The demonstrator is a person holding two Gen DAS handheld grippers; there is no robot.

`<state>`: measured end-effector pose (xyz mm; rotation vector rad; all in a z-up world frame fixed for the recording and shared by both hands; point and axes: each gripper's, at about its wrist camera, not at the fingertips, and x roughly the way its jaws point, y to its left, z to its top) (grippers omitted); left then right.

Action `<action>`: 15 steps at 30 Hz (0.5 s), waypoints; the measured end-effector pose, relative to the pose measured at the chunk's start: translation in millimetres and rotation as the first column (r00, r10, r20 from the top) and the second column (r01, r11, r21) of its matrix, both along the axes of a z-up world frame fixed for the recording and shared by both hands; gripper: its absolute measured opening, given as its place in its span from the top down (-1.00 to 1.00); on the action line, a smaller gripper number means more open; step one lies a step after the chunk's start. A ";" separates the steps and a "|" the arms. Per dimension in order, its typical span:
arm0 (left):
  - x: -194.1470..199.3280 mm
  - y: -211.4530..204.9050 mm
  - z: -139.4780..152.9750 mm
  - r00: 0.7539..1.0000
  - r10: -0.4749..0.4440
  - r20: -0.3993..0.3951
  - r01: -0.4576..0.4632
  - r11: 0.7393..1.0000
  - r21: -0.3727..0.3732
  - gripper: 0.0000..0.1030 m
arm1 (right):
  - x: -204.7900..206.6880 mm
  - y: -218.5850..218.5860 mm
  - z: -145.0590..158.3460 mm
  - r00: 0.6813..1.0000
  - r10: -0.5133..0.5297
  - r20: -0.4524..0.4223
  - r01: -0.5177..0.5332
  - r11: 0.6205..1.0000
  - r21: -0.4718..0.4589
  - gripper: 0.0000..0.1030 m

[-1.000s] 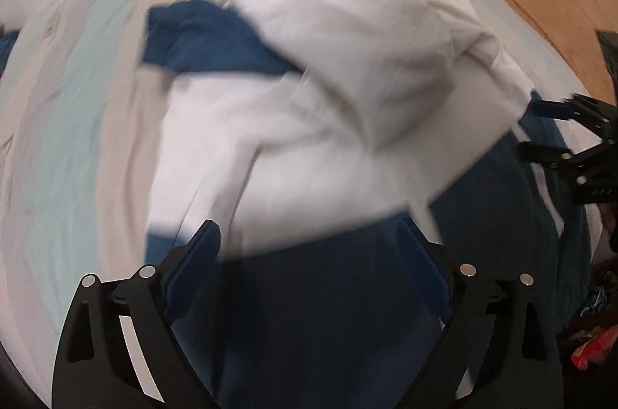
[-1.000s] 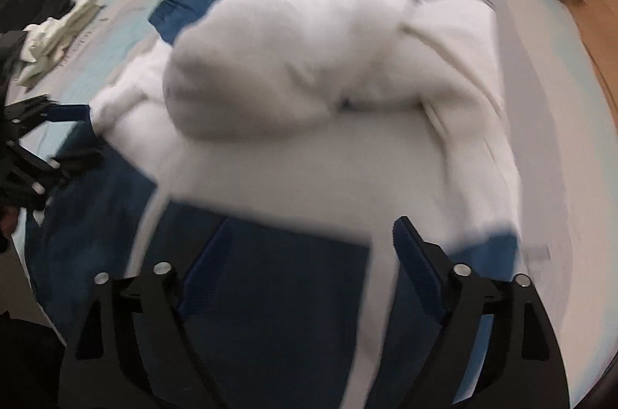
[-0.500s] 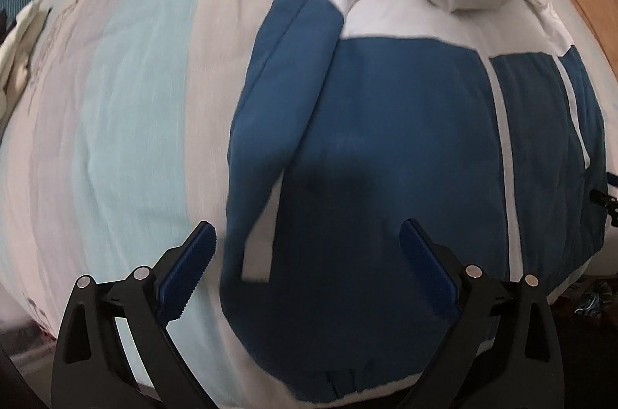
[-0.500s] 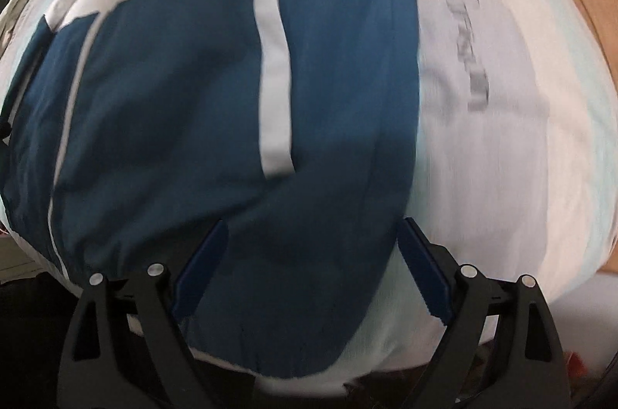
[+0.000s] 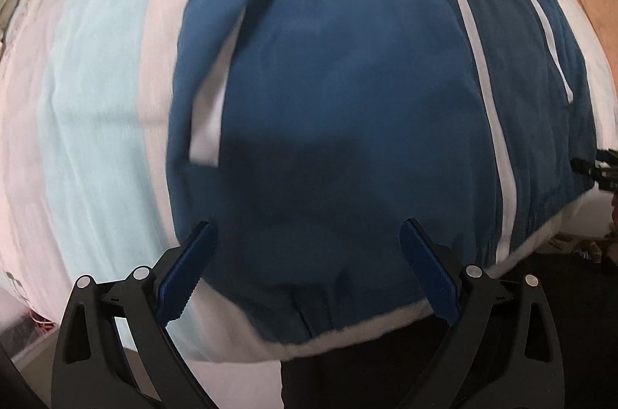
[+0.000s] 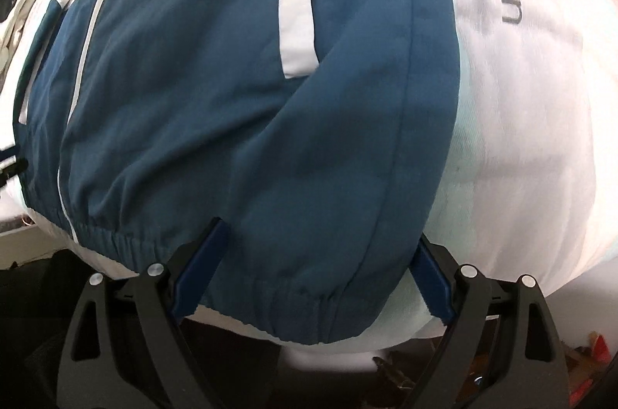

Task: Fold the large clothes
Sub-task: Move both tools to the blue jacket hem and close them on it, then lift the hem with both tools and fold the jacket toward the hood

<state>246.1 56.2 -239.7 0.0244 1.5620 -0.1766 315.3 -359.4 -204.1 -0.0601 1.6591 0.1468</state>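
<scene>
On bed (image 5: pixel 89 107), near its edge: big blue-and-white jacket (image 5: pixel 340 80) flat, sleeves lying along both sides, stretchy hem by edge. L claw (image 5: pixel 309 268) wide apart over hem, nothing in it. R claw (image 6: pixel 318 277) wide apart too, hem corner btwn blue pads, not squeezed. Grey writing on bedcover at R.

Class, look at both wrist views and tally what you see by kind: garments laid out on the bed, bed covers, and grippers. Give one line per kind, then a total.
Jacket, blue and white: 1
Bed cover, striped: 1
Grippers, left gripper and right gripper: 2
Total: 4
</scene>
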 end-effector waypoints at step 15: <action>9.7 21.8 12.8 0.998 0.063 0.000 -0.063 0.997 -0.034 0.81 | 9.8 18.6 23.5 0.999 0.020 -0.035 -0.021 1.000 -0.022 0.62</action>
